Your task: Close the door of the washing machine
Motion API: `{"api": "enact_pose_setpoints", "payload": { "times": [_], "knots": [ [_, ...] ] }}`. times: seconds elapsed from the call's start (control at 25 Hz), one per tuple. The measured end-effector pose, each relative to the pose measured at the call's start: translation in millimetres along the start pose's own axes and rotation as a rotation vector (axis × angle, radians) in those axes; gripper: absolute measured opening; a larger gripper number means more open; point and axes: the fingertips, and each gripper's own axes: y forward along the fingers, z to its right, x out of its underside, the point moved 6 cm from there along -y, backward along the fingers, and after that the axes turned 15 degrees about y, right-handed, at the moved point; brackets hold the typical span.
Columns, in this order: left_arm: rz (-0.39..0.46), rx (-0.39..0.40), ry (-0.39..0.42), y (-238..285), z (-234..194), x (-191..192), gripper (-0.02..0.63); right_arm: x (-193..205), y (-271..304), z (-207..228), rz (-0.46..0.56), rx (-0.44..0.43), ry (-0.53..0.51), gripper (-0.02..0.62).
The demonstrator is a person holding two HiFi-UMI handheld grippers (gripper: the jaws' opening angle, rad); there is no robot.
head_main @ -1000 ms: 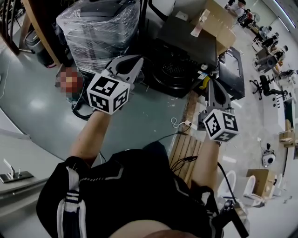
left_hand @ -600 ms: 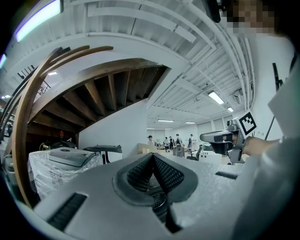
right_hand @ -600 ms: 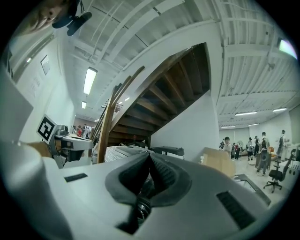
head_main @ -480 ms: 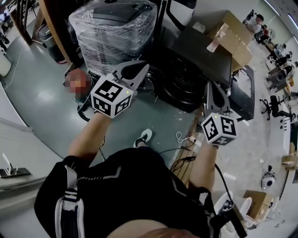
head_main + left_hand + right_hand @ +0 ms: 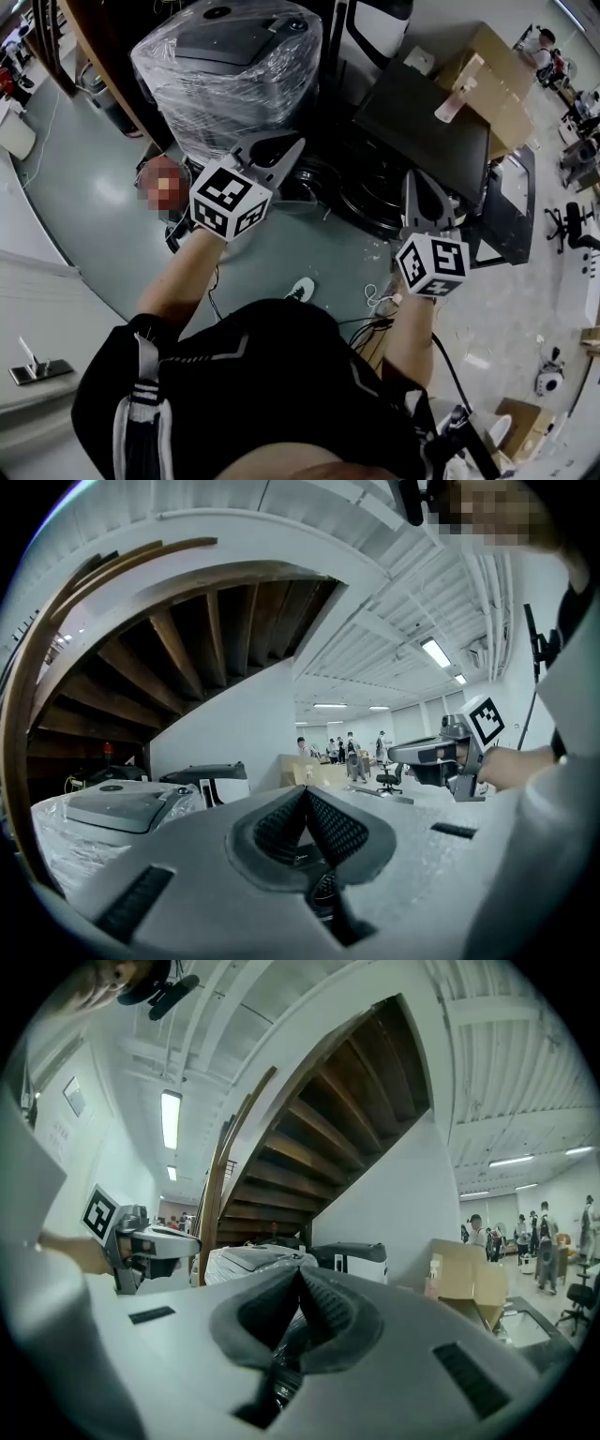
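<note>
The washing machine (image 5: 427, 131), a dark cabinet on the floor ahead of the person, shows a round black opening (image 5: 366, 192) on the side facing them. The door seems to hang open there, though its leaf is hard to separate from the dark drum. Just short of it, the left gripper (image 5: 287, 150) and the right gripper (image 5: 413, 187) point level toward the machine, each with its jaws pressed together on nothing, and neither touches it. With both tools closed, the door will likely have to be pushed rather than gripped. The narrow tips could skid off a curved, glossy door, and a push too near the hinge could leave it unlatched. A cable (image 5: 375, 298) on the floor beside the person's shoe (image 5: 300, 289) could also snag a step. What the drum holds cannot be told, as it is too dark. To the left stands another machine wrapped in clear film (image 5: 225, 66). Behind the washer sits a cardboard box (image 5: 492, 70) with its flaps shut and its contents hidden, and a pale object (image 5: 453, 105) lies on it.
</note>
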Motion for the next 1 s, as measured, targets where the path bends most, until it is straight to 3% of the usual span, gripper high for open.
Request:
{"api": "enact_pose_setpoints", "payload": {
  "times": [0.24,0.52,0.68,0.88,1.0],
  "knots": [
    [-0.03,0.042,-0.052,64.2,-20.5,16.3,0.003,4.6,40.7,44.5,-0.024,0.009,0.014,0.005],
    [-0.102,0.145,0.03,117.0,-32.9,44.6,0.003,13.5,71.9,75.6,-0.037,0.048,0.043,0.005],
    [-0.139,0.161,0.046,142.1,-49.1,67.7,0.005,27.1,84.8,78.7,-0.05,0.082,0.062,0.005],
    [-0.158,0.294,0.047,171.5,-68.0,104.8,0.005,55.3,109.6,67.3,-0.098,0.146,0.05,0.005],
    [-0.159,0.377,0.078,188.8,-79.9,130.3,0.005,75.4,130.0,61.4,-0.123,0.2,0.103,0.005]
  ]
}}
